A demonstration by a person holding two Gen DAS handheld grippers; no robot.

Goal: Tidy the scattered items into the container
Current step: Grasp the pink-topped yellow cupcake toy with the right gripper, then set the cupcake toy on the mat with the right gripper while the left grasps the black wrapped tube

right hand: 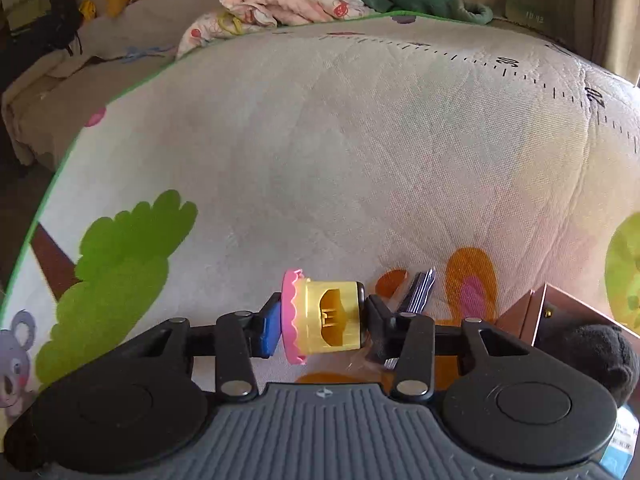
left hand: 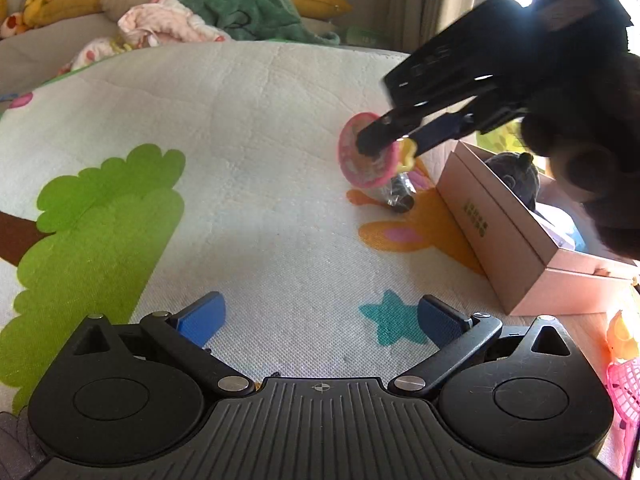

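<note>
Both wrist cameras look forward and down, close over the play mat, sharing its green tree print.

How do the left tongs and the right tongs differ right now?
The left tongs stand wide open with nothing between them; the right tongs are clamped on the pink and yellow toy. The left tongs hang over bare printed mat; the right tongs are near the pink box. Both have blue pads and point down at the mat.
</note>
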